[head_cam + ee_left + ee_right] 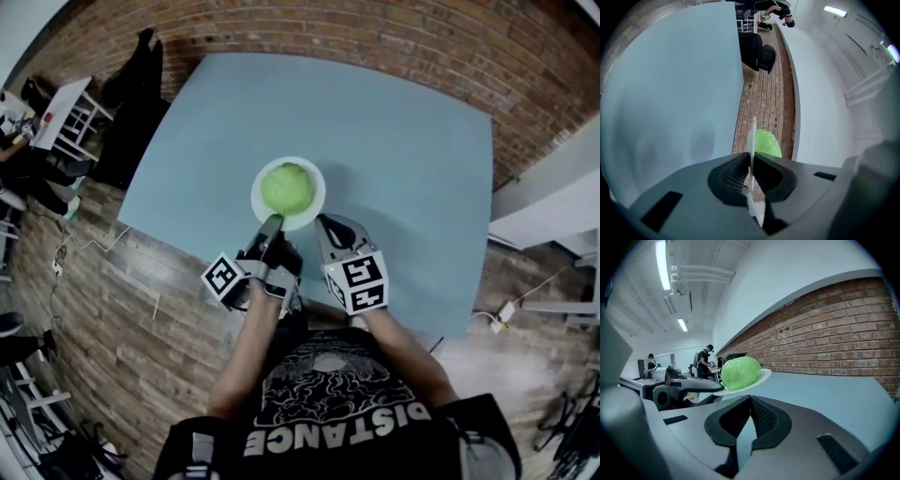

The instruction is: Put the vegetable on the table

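Left gripper [751, 161] clamped on rim of round white plate [753, 133]; right gripper [750, 401] jaws together, empty, just beside; pale green round cabbage [286, 187] sits on plate, above grey-blue table [403, 141] near its front edge; hold plate level when lowering, else cabbage likely rolls off.

I read a pale green round cabbage [286, 187], a plain white round plate [319, 193], a flat dusty-blue tabletop [403, 159], a red-brown brick wall [375, 33] with pale mortar lines, and a brown plank floor [122, 319].

Vegetable [286, 187] on plate [317, 202], over table [394, 159]
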{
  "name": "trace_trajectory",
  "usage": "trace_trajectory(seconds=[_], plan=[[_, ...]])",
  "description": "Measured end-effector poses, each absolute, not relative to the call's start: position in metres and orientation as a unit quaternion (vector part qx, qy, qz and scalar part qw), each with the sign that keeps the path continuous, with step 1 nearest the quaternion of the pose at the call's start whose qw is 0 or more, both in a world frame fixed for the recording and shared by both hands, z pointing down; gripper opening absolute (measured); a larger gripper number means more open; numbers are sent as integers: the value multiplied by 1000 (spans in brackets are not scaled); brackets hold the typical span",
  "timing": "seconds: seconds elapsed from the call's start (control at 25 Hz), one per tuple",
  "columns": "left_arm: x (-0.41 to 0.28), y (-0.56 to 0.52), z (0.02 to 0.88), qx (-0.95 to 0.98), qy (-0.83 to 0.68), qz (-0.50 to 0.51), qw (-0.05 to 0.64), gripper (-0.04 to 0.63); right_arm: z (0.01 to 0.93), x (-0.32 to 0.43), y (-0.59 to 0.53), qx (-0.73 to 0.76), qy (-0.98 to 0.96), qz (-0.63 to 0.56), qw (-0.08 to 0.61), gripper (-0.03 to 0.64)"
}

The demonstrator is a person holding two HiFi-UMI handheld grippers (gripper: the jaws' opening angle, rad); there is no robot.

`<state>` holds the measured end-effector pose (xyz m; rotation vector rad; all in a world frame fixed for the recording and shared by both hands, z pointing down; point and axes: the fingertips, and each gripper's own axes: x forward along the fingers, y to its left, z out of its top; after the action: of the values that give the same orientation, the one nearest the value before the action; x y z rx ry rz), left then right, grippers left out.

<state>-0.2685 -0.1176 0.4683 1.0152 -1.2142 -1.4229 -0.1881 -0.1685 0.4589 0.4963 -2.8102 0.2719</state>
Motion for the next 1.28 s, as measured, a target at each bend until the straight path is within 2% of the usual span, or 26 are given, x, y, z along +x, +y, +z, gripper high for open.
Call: trace_trajectory(seconds=[0.76, 1.28], plan=[[-297, -157, 492, 472, -445, -523, 552, 17, 461, -194, -192, 295, -940, 94, 144, 9], [-291, -178, 528, 520, -410, -444, 604, 18, 480, -185, -201, 375, -907, 118, 151, 9]])
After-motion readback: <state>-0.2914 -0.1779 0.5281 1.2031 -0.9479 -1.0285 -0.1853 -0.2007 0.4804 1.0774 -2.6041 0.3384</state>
